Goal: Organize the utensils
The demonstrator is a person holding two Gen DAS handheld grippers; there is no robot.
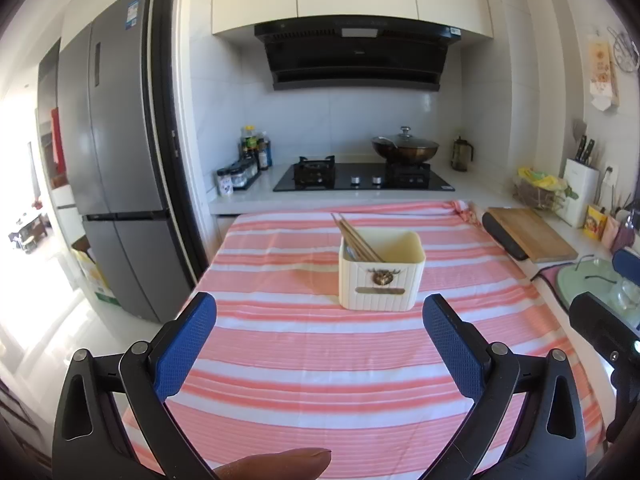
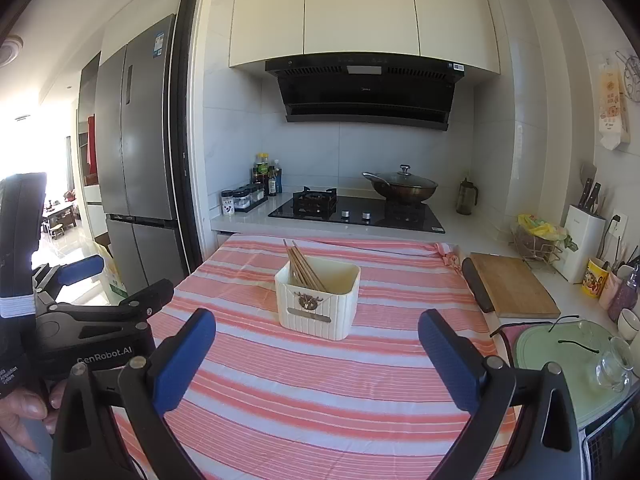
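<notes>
Two spread grippers (image 1: 320, 312) (image 2: 316, 328), one holder (image 1: 381, 272)

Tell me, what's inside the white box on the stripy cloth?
Wooden chopsticks stand in the white box, leaning to its left side. Something grey, maybe a spoon, sits beside them. The box walls hide its bottom, so anything lower down stays unseen.

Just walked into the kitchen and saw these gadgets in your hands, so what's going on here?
A person holds a two-finger gripper in each hand over a table with a pink striped cloth. The left gripper and right gripper are both open and hold nothing. Ahead of them stands a cream utensil holder with wooden chopsticks leaning in its left side. No loose utensils show on the cloth, so the tidying looks done or not begun.
</notes>
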